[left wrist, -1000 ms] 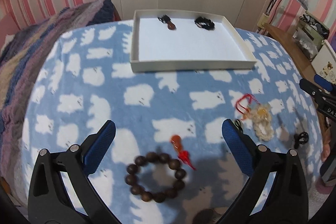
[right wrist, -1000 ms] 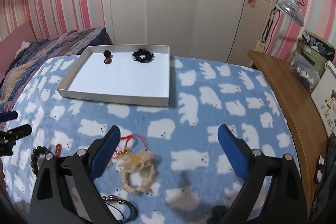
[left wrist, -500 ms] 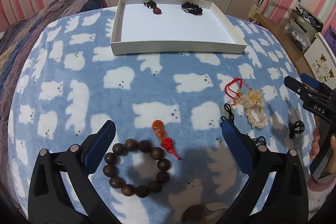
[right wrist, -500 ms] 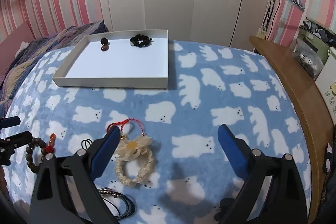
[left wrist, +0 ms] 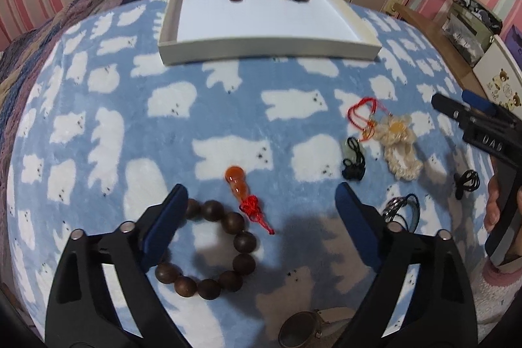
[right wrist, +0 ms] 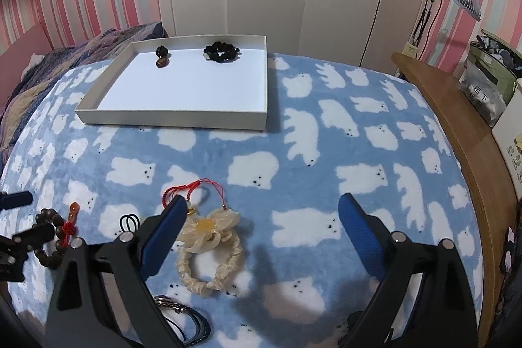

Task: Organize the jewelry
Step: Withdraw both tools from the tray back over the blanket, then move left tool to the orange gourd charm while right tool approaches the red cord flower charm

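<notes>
A dark wooden bead bracelet (left wrist: 222,253) with an orange gourd charm (left wrist: 237,180) on a red knot lies on the blue bear blanket. My left gripper (left wrist: 261,201) is open and empty just above it, its left fingertip over the beads. A cream scrunchie bracelet (right wrist: 210,250) with a red cord (right wrist: 192,188) lies under my right gripper (right wrist: 261,217), which is open and empty. The white tray (right wrist: 176,116) at the back holds a brown pendant (right wrist: 161,56) and a black bead bracelet (right wrist: 222,51).
A small jade pendant on black cord (left wrist: 354,160), a dark cord bangle with a metal ring (left wrist: 403,211) and a black loop (left wrist: 466,181) lie near the scrunchie. A wooden desk edge (right wrist: 456,132) runs along the right. A round brown object (left wrist: 298,331) sits at the bottom.
My left gripper has come lower and closer over the wooden bead bracelet. My right gripper has edged toward the cream scrunchie. Both stay open.
</notes>
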Available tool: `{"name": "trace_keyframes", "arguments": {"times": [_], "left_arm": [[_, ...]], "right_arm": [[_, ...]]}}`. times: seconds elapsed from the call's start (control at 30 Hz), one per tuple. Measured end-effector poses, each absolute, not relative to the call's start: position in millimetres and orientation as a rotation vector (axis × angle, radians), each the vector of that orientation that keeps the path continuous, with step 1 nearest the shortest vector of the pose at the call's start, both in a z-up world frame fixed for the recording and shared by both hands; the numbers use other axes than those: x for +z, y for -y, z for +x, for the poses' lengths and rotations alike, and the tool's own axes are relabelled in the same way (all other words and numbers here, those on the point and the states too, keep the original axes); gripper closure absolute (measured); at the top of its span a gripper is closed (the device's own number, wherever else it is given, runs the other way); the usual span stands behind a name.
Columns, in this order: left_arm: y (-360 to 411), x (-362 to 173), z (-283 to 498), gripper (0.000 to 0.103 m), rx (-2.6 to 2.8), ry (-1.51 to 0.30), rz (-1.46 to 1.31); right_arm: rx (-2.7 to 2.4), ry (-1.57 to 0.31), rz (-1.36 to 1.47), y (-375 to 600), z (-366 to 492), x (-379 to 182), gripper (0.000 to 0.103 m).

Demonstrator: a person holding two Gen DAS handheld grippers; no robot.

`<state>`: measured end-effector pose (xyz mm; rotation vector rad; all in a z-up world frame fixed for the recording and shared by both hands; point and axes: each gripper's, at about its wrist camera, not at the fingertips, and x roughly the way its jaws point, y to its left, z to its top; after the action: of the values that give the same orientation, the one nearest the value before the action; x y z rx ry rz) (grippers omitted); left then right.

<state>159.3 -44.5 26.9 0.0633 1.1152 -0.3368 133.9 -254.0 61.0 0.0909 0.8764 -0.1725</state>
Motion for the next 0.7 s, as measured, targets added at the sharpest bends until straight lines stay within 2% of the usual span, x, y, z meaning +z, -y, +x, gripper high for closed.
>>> {"name": "trace_keyframes", "arguments": {"times": [0.33, 0.47, 0.7], "left_arm": [[46, 4, 159, 0.026, -0.361, -1.171, 0.063], [48, -2, 158, 0.04, -0.377, -1.187, 0.067], [51, -7, 160, 0.043, -0.382, -1.174, 0.081]], "right_arm": [[-0.149, -0.906, 0.079, 244, 141, 55, 0.009], [-0.151, -0.918, 0.069, 242, 145, 50, 0.009], [-0.158, -0.932, 0.075, 245, 151, 44, 0.009]]}}
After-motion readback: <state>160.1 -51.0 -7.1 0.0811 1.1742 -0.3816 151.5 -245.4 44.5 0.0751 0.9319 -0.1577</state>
